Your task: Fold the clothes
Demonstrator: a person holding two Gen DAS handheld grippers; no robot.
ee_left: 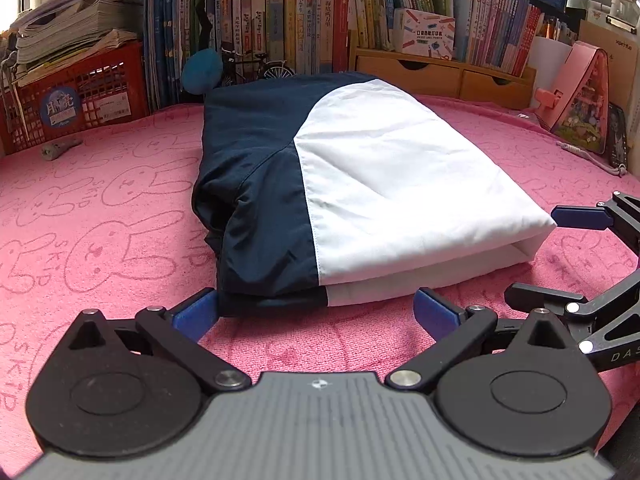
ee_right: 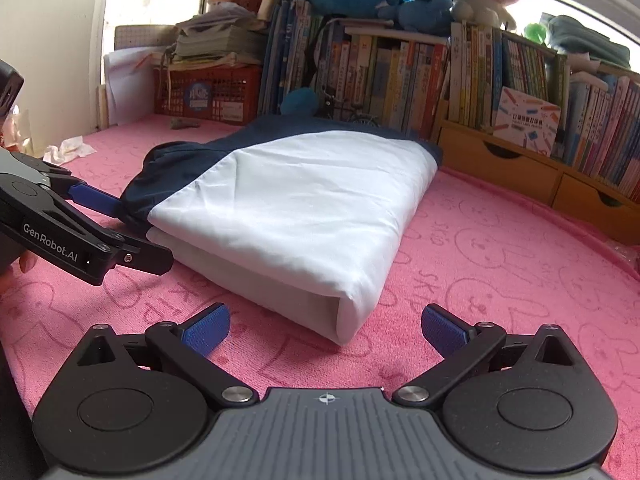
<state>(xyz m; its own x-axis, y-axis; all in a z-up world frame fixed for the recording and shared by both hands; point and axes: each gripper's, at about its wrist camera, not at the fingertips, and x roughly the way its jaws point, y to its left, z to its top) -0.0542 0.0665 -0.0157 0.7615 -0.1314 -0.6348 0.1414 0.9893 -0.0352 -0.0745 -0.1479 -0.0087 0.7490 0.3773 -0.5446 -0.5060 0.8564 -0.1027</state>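
Left gripper (ee_left: 316,312) is standing spread wide, gripping nothing, its left blue pad (ee_left: 196,314) sitting against the near navy edge of the folded garment (ee_left: 360,184). Right gripper (ee_right: 326,326) is likewise gaping and empty, its pads clear of the cloth. The garment is lying folded, navy and white, on the pink towel (ee_right: 500,280), directly ahead of both grippers.

Left hand-held gripper (ee_left: 316,312), black linkage, blue pads, grey ribbed body, silver screws, "GenRobot.AI" mark
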